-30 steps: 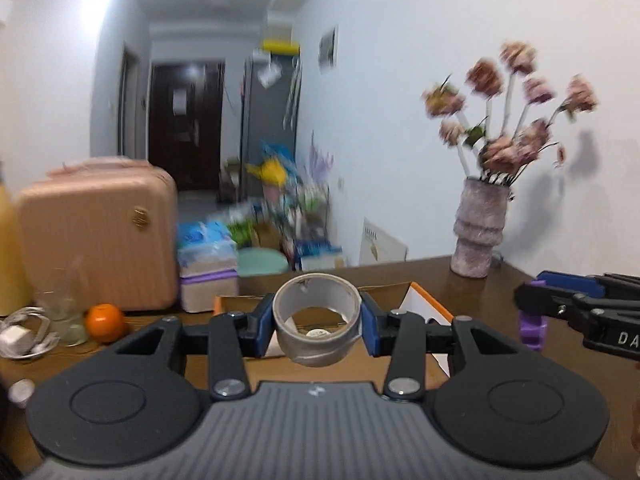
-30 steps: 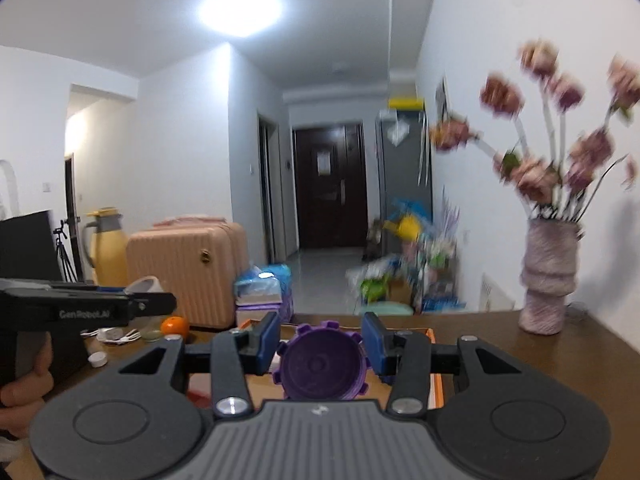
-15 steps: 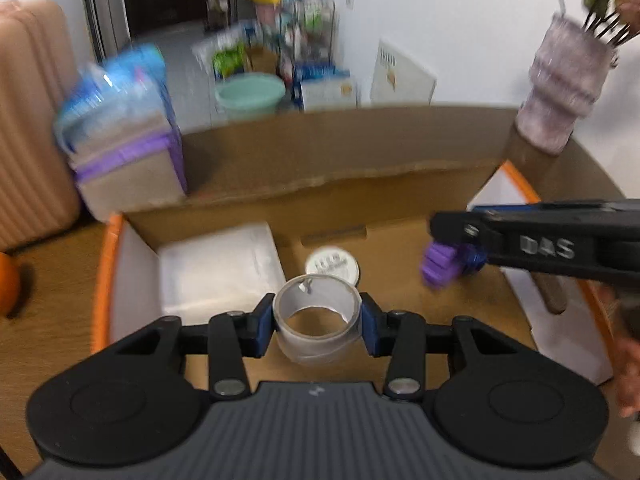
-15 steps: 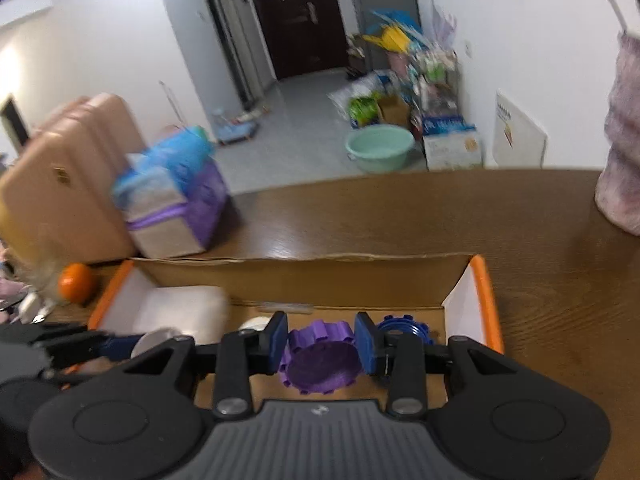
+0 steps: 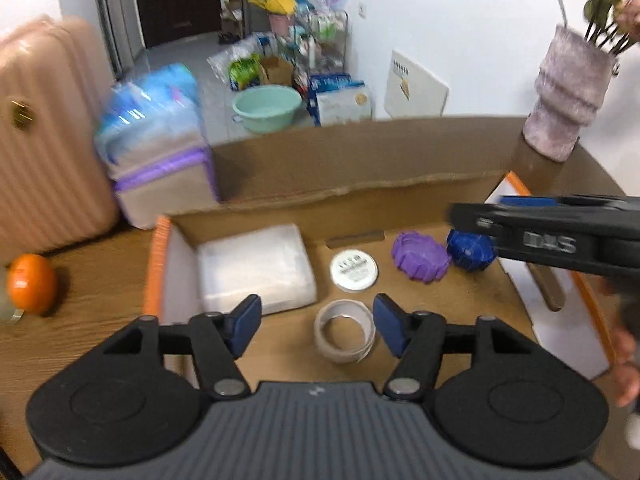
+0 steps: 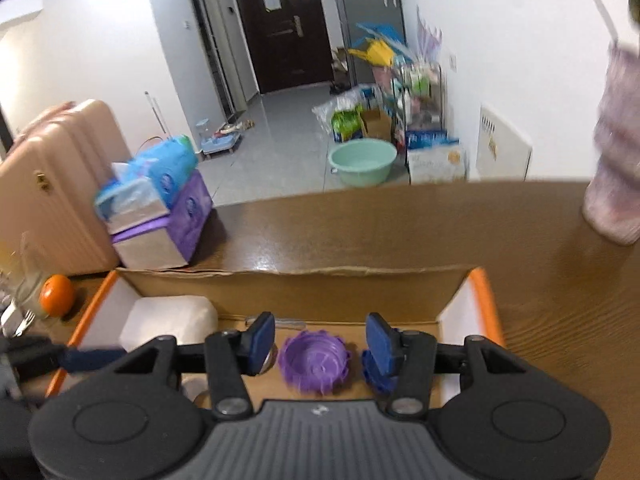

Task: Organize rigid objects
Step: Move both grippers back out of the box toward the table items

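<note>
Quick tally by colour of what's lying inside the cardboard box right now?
White: 2, the foam block and round lid
Grey: 1, the tape roll
Purple: 1, the ridged cap
Blue: 1, the ridged cap
Total: 5

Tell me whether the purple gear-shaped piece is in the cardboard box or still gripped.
In the box, released. The purple gear piece lies on the cardboard box floor; the right gripper has just been opening, pads clear of it.
</note>
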`<control>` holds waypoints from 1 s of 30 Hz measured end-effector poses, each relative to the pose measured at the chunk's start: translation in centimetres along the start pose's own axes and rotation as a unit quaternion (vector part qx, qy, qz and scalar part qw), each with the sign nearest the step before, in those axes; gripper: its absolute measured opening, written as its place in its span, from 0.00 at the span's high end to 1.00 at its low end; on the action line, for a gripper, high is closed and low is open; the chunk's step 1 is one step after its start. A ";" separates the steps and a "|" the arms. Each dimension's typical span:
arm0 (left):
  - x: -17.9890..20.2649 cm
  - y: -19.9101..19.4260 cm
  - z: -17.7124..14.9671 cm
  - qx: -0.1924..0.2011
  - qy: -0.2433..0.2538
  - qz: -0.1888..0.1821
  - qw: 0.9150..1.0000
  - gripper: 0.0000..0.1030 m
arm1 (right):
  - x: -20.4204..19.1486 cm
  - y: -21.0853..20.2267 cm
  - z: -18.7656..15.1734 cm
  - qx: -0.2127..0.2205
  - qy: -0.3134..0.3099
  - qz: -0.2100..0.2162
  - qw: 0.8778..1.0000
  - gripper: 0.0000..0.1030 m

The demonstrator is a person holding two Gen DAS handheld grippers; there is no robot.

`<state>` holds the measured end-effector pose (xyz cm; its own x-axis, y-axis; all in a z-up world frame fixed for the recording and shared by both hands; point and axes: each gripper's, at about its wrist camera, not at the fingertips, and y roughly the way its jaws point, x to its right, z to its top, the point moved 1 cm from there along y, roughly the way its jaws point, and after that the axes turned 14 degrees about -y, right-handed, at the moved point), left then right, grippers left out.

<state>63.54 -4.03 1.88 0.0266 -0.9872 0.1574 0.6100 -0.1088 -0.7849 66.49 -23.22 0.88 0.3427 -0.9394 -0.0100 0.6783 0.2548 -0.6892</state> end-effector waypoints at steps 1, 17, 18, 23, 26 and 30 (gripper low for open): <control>-0.2 -1.5 0.0 0.009 -0.001 0.002 1.000 0.31 | 0.0 -1.6 0.1 0.001 -0.006 -0.004 1.000 0.49; -2.8 -22.2 -15.2 0.359 -0.033 0.004 0.933 0.21 | -6.8 -24.9 -12.3 0.235 -0.094 -0.096 0.963 0.23; -3.1 -22.6 -16.4 0.370 -0.041 0.002 0.928 0.21 | -7.5 -25.5 -13.6 0.247 -0.102 -0.103 0.958 0.22; -4.2 -25.0 -22.2 0.415 -0.038 0.000 0.909 0.20 | -11.0 -27.9 -19.2 0.302 -0.128 -0.147 0.933 0.19; -5.0 -26.1 -26.2 0.435 -0.025 0.000 0.900 0.18 | -12.5 -29.2 -21.8 0.323 -0.120 -0.139 0.928 0.17; -6.4 -27.6 -30.4 0.417 -0.044 0.014 0.908 0.17 | -14.6 -30.4 -24.9 0.329 -0.126 -0.132 0.927 0.16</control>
<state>22.44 1.69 4.34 0.0912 -0.9711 0.2206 0.9946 0.0780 -0.0678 24.65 -22.94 3.94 0.1929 -0.9263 0.3236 0.9812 0.1859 -0.0526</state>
